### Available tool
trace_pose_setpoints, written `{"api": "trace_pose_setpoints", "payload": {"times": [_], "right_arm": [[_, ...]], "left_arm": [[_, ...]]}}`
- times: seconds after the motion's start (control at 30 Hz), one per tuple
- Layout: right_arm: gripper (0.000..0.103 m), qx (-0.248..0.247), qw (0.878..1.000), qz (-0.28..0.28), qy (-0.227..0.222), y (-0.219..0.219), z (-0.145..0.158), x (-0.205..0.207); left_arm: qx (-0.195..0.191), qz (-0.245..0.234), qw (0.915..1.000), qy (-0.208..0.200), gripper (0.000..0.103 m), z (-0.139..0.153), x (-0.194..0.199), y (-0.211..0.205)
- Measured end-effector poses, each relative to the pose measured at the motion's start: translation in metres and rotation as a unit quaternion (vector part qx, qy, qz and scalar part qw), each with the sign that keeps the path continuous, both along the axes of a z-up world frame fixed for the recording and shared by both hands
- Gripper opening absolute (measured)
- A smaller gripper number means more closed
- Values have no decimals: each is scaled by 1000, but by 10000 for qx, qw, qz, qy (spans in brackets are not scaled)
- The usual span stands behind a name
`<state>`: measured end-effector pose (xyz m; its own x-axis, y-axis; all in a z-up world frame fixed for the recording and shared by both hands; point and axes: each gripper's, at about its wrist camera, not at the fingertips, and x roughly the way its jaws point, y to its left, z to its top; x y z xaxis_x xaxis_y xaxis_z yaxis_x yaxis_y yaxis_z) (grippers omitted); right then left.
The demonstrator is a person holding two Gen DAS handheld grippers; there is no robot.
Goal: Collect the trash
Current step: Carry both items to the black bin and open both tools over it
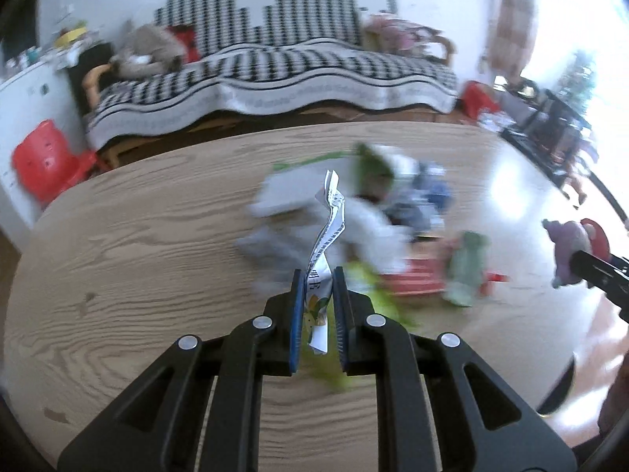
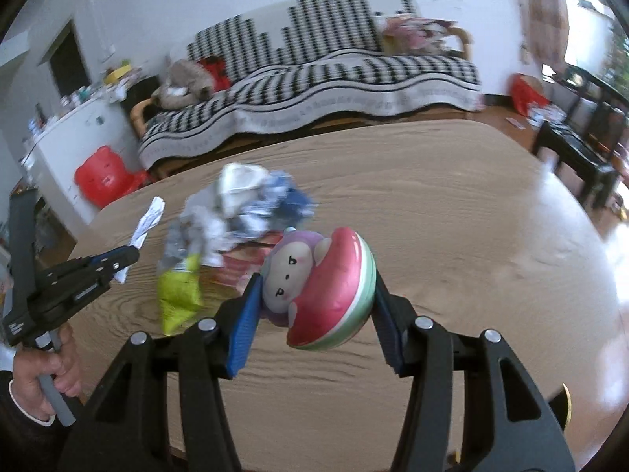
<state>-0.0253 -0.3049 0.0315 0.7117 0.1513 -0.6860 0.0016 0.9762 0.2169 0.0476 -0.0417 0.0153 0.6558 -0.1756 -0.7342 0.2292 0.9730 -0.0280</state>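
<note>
Left gripper (image 1: 319, 275) pinches wrapper (image 1: 328, 232) above table (image 1: 137, 236); right gripper (image 2: 316, 275) clamps toy (image 2: 318, 279), face visible only right view, pile (image 2: 243, 212) at 11 o'clock.

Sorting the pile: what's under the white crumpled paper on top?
Under the white paper show blue-white wrappers, a red packet and a green bag; anything deeper is covered.

Both wrist cameras look forward and down along their fingers, close over the wooden table (image 1: 137, 236), facing the sofa (image 2: 314, 90). Shared: the trash pile (image 1: 354, 216), sofa, table.
</note>
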Motion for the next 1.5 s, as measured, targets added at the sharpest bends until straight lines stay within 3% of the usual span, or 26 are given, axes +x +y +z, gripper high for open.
{"api": "trace_pose_setpoints", "payload": {"times": [0.17,0.3,0.4,0.6,0.8,1.03,1.43,1.5], "right_arm": [[53,-25,9978,-657,74,-68,-1,-41],[53,-86,9930,-1168,171,-117,-5,-75],[53,-113,9873,-1567,247,-152,-10,-106],[53,-62,9744,-2177,555,-210,-29,-161],[54,158,9632,-2473,1039,-250,-64,-199],[54,455,9551,-2551,1436,-265,-92,-208],[59,501,9546,-2565,1432,-268,-93,-202],[66,543,9533,-2611,1420,-271,-93,-203]], "left_arm": [[-156,-830,9964,-53,13,4,-26,-73],[-301,-1551,9874,68,13,-1,-53,-134],[-308,-2147,9761,114,13,-7,-80,-183],[-370,-3293,9422,500,13,-36,-139,-275],[-336,-3888,9162,913,13,-72,-172,-326],[-240,-3921,9090,1394,13,-105,-163,-347],[-203,-3913,9077,1502,14,-112,-161,-358],[-197,-3919,9081,1465,17,-112,-161,-359]]}}
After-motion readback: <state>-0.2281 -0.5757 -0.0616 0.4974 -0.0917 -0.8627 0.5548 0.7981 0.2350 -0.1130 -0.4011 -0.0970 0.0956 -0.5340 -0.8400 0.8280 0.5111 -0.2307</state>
